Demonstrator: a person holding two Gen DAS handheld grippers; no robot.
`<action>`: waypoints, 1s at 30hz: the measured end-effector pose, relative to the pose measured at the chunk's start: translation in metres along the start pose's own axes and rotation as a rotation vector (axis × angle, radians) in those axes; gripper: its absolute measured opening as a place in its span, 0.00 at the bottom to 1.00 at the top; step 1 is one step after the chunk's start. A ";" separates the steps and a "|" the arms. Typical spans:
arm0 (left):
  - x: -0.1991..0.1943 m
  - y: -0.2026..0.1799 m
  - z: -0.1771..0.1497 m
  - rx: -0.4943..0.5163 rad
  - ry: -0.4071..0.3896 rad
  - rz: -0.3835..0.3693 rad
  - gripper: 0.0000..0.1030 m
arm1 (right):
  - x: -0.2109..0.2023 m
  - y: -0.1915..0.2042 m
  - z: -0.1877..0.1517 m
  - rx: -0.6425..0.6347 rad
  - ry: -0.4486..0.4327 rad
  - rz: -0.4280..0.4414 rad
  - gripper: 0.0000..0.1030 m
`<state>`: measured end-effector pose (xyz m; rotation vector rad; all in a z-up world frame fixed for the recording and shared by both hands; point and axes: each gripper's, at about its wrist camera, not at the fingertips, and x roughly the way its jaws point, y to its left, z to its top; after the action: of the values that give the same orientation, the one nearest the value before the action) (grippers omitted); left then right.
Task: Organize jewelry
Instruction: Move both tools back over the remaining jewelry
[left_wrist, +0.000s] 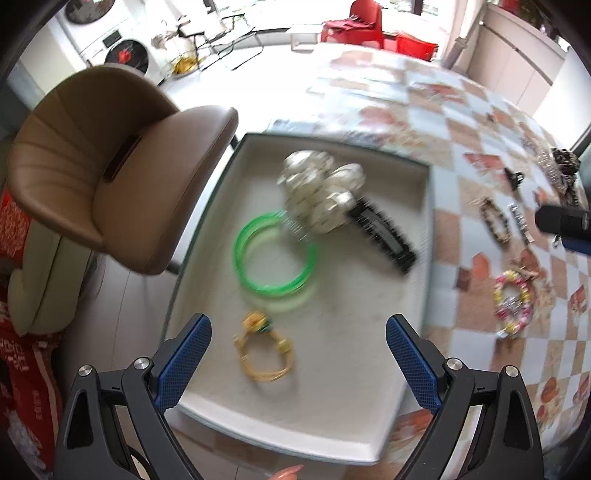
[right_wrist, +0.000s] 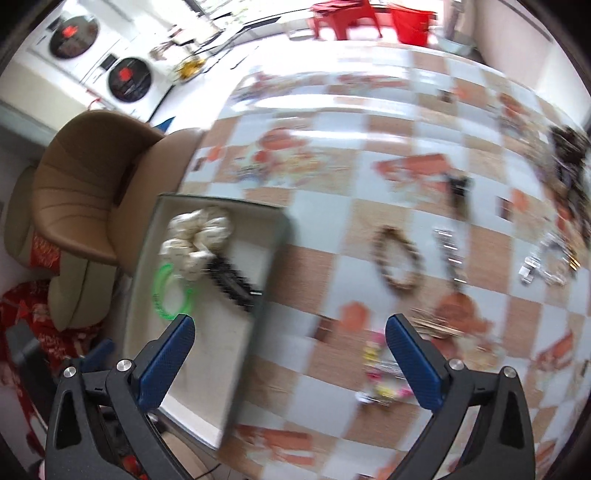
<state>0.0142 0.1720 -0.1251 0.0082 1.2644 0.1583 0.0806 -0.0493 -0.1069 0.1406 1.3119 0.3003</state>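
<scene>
The left gripper (left_wrist: 298, 332) hung over the near end of a pale tray (left_wrist: 424, 236), its blue pads (left_wrist: 184, 362) spread wide with nothing between them. Just below it in the left view, a yellow bracelet (left_wrist: 264, 350) lay flat on the tray floor, clear of both pads. Further in lay green bangles (left_wrist: 275, 254), with a cream scrunchie (left_wrist: 317, 192) overlapping their far edge and a black comb clip (left_wrist: 384, 236) beside the scrunchie. The tray sat at the corner of a table under a checked cloth (left_wrist: 461, 155), next to a brown chair (left_wrist: 110, 166). The right gripper (right_wrist: 290, 332) was likewise fully spread and empty, held above the cloth just right of the tray. Loose pieces lay on the cloth: a pink and yellow beaded bracelet (right_wrist: 380, 373) near the right gripper's right pad (right_wrist: 413, 362), a brown beaded bracelet (right_wrist: 399, 258) further off, a silver clip (right_wrist: 448, 251) beside it, and a dark heap (right_wrist: 569, 158) at the far right, too blurred to sort out.
</scene>
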 end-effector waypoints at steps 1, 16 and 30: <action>-0.002 -0.007 0.004 0.010 -0.006 -0.009 0.95 | -0.003 -0.010 -0.001 0.011 -0.003 -0.015 1.00; 0.007 -0.122 0.049 0.162 -0.001 -0.149 0.95 | -0.003 -0.112 -0.033 0.024 0.041 -0.178 0.99; 0.068 -0.176 0.077 0.215 0.050 -0.154 0.94 | 0.035 -0.115 -0.037 -0.286 0.044 -0.149 0.57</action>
<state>0.1276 0.0128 -0.1825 0.0923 1.3216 -0.1112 0.0682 -0.1509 -0.1802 -0.2049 1.3008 0.3614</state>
